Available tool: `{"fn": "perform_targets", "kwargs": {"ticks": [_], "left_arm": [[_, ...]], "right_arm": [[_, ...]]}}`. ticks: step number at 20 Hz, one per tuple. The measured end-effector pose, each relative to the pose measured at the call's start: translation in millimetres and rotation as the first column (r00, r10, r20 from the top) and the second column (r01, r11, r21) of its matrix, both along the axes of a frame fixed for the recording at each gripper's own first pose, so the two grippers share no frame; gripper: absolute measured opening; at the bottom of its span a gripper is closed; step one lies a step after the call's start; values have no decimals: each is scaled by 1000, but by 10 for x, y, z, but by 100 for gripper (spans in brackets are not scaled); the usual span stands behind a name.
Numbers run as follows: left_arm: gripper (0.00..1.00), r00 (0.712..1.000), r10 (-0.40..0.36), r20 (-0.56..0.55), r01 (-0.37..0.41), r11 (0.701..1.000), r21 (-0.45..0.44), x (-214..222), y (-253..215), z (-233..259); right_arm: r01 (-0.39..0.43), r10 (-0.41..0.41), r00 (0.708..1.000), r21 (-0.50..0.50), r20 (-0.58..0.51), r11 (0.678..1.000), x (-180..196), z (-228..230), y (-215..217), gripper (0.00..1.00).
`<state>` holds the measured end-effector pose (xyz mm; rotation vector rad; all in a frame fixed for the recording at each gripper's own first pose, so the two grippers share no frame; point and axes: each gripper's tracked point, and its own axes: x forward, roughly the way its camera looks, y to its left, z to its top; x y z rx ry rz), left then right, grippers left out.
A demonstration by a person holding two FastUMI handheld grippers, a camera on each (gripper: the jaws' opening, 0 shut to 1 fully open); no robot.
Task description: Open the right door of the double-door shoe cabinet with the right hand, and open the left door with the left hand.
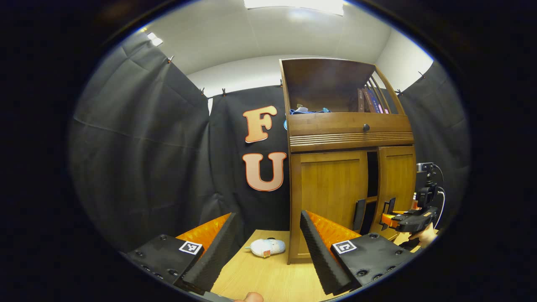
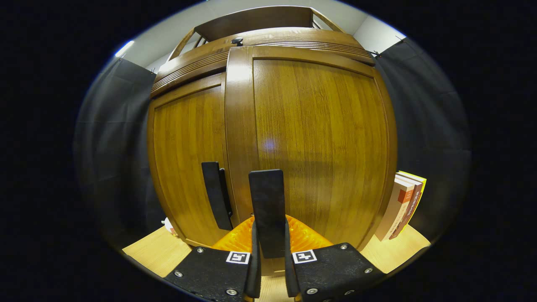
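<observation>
At centre right of the left gripper view stands the brown wooden double-door shoe cabinet (image 1: 335, 184), its right door (image 1: 396, 184) slightly ajar. Low in frame, the left gripper (image 1: 268, 247) gapes wide, empty. Bottom centre of the right gripper view, the right gripper (image 2: 270, 256) clamps that door's black vertical handle (image 2: 267, 209).
</observation>
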<state>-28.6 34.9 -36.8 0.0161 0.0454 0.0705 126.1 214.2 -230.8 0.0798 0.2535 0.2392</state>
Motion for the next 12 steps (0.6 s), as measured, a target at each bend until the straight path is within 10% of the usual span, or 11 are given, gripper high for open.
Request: {"fn": "perform_targets", "kwargs": {"ticks": [12], "left_arm": [[97, 999, -35, -7, 34, 999, -21, -116, -331, -89]], "right_arm": [[-20, 20, 999, -12, 28, 1000, -824, 163, -755, 20]]}}
